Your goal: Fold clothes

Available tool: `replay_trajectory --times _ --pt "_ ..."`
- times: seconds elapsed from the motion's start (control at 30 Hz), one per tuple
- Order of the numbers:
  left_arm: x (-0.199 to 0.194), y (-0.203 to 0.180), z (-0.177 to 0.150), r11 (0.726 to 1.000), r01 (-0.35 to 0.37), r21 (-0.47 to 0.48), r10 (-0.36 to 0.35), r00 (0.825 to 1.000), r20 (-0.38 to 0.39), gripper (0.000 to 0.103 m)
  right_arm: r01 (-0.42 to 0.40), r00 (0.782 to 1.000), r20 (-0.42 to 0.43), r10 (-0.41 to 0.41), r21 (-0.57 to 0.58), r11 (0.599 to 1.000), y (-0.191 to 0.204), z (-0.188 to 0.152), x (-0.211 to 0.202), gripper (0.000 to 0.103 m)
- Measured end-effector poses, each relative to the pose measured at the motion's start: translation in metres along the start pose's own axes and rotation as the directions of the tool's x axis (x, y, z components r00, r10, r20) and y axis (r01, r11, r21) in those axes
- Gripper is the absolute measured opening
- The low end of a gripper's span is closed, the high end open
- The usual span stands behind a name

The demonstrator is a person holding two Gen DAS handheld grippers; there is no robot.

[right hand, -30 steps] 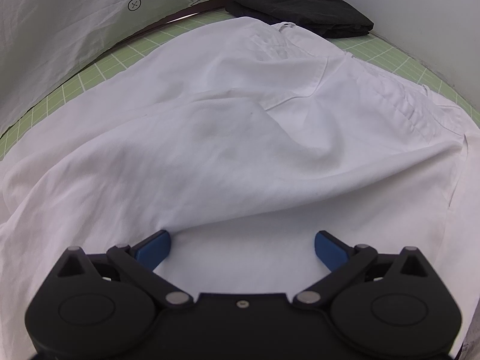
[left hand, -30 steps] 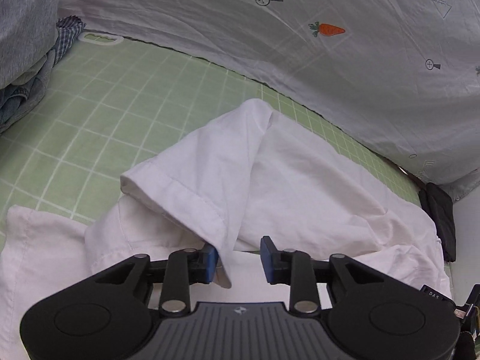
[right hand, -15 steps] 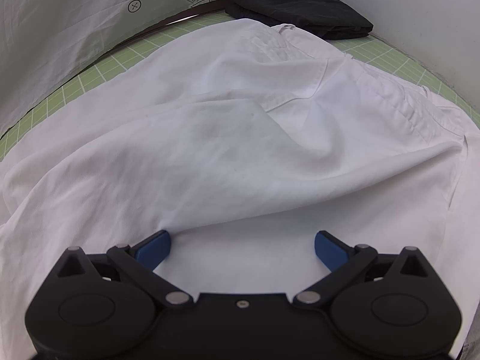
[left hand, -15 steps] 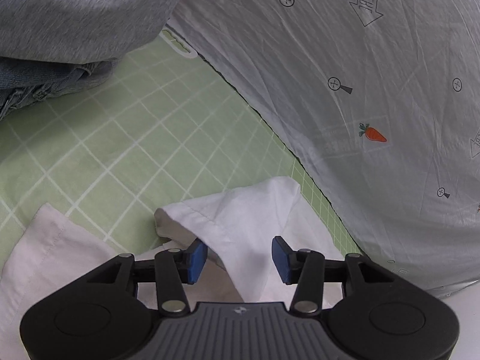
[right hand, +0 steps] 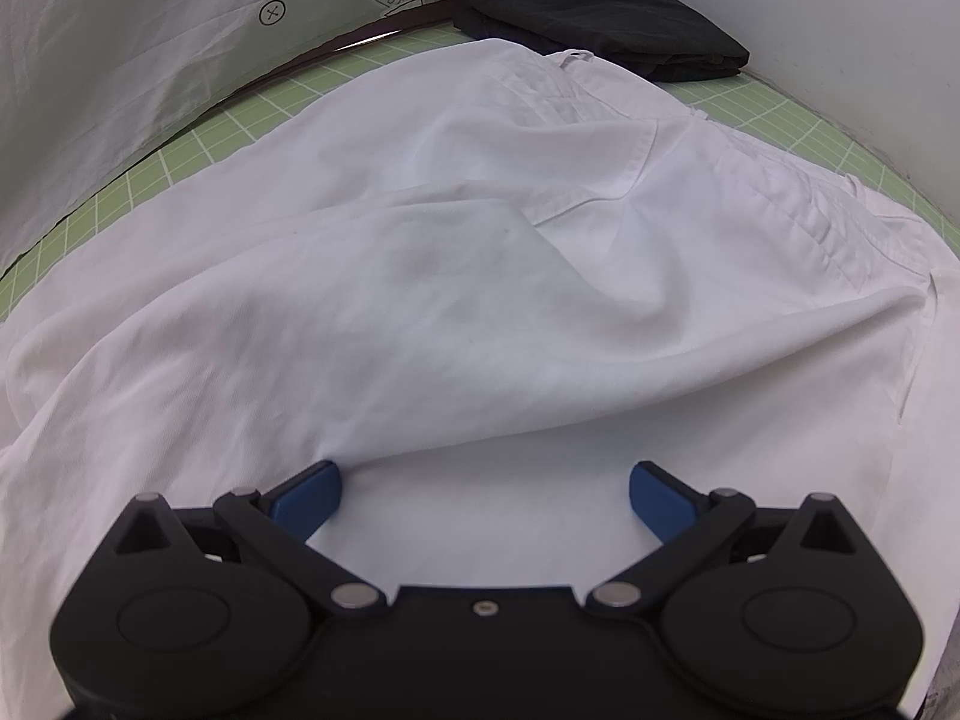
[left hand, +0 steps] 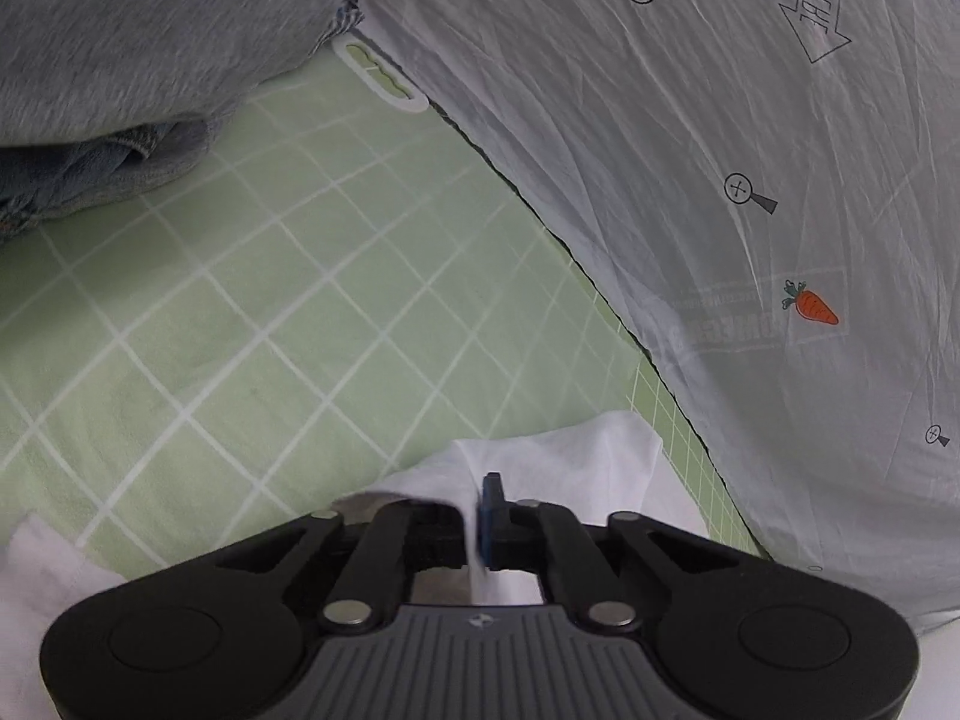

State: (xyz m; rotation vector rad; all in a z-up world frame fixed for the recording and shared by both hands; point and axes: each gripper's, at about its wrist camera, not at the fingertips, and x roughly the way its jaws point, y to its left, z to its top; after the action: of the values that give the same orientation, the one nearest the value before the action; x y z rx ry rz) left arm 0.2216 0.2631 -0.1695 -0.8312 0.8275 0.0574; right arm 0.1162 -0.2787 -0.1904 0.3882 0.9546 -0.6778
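Two grippers: one has just taken hold, the other waits spread.
Left gripper (left hand: 480, 516): its jaws have just been closing and now pinch a fold of the white garment (left hand: 558, 468) between the pads; a second ago they stood apart with the cloth edge between them, unpressed.
Left view change: a second ago a wide sweep of white cloth filled the ground ahead of this gripper; now only a small bunch shows right at the fingertips, and the green grid mat (left hand: 288, 312) fills most of what lies ahead.
Right gripper (right hand: 485, 489): jaws wide apart, nothing clamped; a draped edge of the white garment (right hand: 480, 276) lies just ahead of the fingertips, with flat white cloth between the blue pads.
Right view change: none; the cloth's creases lie just as they did a second ago.
Garment's place: spread over the mat ahead of the right gripper, one edge gathered in the left.
Beyond the left gripper: a grey heap of clothes (left hand: 138, 48) ahead to the left, a pale printed sheet (left hand: 750, 192) to the right.
Beyond the right gripper: a folded black garment (right hand: 600, 6) far ahead.
Meaning for the task: a grip seems secured, so carrying that edge across to make a fold looks possible next.
Risk: the pinch looks thin and near the hem, so it might slip under tension.
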Motion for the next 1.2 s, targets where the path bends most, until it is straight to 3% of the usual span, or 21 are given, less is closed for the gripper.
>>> replay_trajectory --times 0.17,0.37,0.43,0.47,0.5,0.57,0.63,0.83,0.97,1.2 --pt "-0.023 -0.037 0.042 0.977 -0.052 0.208 0.023 0.99 0.142 0.0 0.001 1.0 0.004 -0.001 0.0 1.0 0.002 0.001 0.0 0.103" --pt "-0.023 -0.079 0.105 0.928 -0.135 0.347 0.022 0.95 0.31 0.002 -0.001 1.0 0.005 0.001 -0.002 1.0 0.001 0.002 0.001 0.103" --pt "-0.009 -0.09 0.115 0.916 -0.188 0.353 0.064 0.94 0.335 0.006 -0.003 1.0 0.007 0.003 -0.005 1.0 0.0 0.003 0.001 0.103" --pt "-0.001 -0.094 0.117 0.911 -0.214 0.353 0.095 0.94 0.327 0.017 -0.003 1.0 0.008 0.003 -0.005 1.0 -0.001 0.002 0.001 0.103" --pt "0.005 -0.094 0.115 0.907 -0.235 0.349 0.129 0.945 0.301 0.025 -0.003 1.0 0.009 0.004 -0.005 1.0 -0.001 0.002 0.001 0.103" --pt "0.009 -0.086 0.101 0.903 -0.262 0.341 0.164 0.943 0.29 0.053 -0.003 1.0 0.01 0.003 -0.006 1.0 -0.001 0.002 0.001 0.103" --pt "0.008 -0.071 0.08 0.898 -0.285 0.336 0.194 0.941 0.278 0.064 -0.003 1.0 0.013 0.003 -0.006 1.0 -0.001 0.002 0.001 0.103" --pt "-0.016 -0.02 0.025 0.882 -0.386 0.269 0.342 0.919 0.196 0.065 0.001 0.999 0.036 -0.001 0.0 1.0 0.0 -0.001 0.0 0.103" --pt "-0.03 0.007 -0.007 0.857 -0.458 0.235 0.436 0.889 0.143 0.068 0.007 0.999 0.044 -0.007 0.009 1.0 0.002 0.0 0.001 0.103" --pt "-0.049 0.026 -0.036 0.836 -0.516 0.187 0.507 0.856 0.096 0.07 0.006 0.999 0.044 -0.006 0.007 1.0 0.001 0.0 0.002 0.103"
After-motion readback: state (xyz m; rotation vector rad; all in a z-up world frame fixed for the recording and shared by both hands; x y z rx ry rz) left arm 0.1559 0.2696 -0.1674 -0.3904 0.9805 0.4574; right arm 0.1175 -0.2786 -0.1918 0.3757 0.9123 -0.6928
